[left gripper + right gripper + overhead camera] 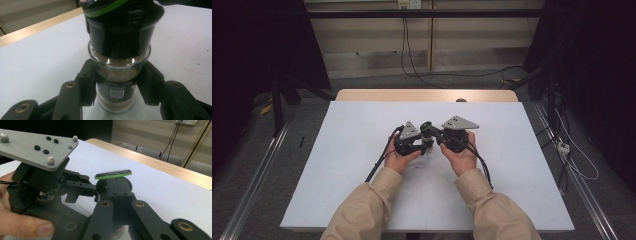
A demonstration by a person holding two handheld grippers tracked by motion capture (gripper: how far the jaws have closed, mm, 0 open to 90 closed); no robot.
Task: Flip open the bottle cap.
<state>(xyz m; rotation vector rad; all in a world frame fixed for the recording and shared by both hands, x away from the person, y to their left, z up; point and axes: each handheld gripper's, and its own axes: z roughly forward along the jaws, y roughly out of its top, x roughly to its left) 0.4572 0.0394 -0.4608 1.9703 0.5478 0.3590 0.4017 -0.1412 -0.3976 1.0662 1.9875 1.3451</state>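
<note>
Mid-table (362, 150), both grippers meet at a small jar (115, 82) of tan powder with a black, green-rimmed cap (113, 174); the left gripper (419, 142) has its jaws closed on the glass body, one on each side; the right gripper (438, 137) has its jaws drawn together around the cap; the jar stands upright on the white surface; each hand (401, 160) grips from behind.

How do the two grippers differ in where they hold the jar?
The left gripper clamps the jar's clear glass body, low, near the table; the right gripper closes higher, on the black cap. In the high view, the left gripper comes from the jar's left, the right gripper from its right. Both are shut on the same jar.
</note>
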